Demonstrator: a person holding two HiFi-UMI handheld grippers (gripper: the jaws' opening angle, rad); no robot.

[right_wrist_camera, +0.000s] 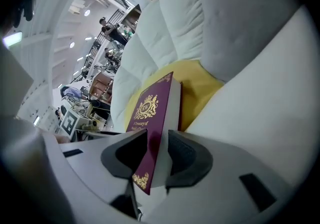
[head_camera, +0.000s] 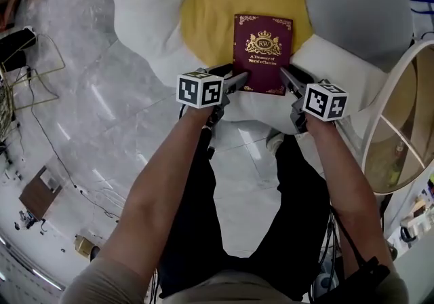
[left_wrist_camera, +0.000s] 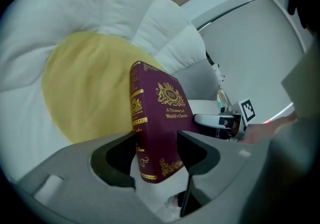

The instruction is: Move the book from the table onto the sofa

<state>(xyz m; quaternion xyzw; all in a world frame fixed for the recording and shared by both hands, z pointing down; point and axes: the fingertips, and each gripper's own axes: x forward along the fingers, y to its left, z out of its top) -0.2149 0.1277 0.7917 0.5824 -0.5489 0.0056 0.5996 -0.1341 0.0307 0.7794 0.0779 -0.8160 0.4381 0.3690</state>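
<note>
Head view: maroon hardcover book with gold lettering (head_camera: 263, 51) sits on the yellow centre cushion (head_camera: 207, 14) of the white flower-shaped sofa (head_camera: 146, 17), near edge toward the person. Left gripper (head_camera: 237, 82) at its near-left corner, right gripper (head_camera: 290, 81) at near-right.
Left gripper view: jaws pinch the spine-side corner.
Right gripper view: jaws pinch the page-side corner.

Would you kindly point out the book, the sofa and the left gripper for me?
book (head_camera: 264, 48), head view, middle of its front cover.
sofa (head_camera: 203, 11), head view, its yellow centre cushion.
left gripper (head_camera: 239, 81), head view, fingertips at the book's near corner.
</note>
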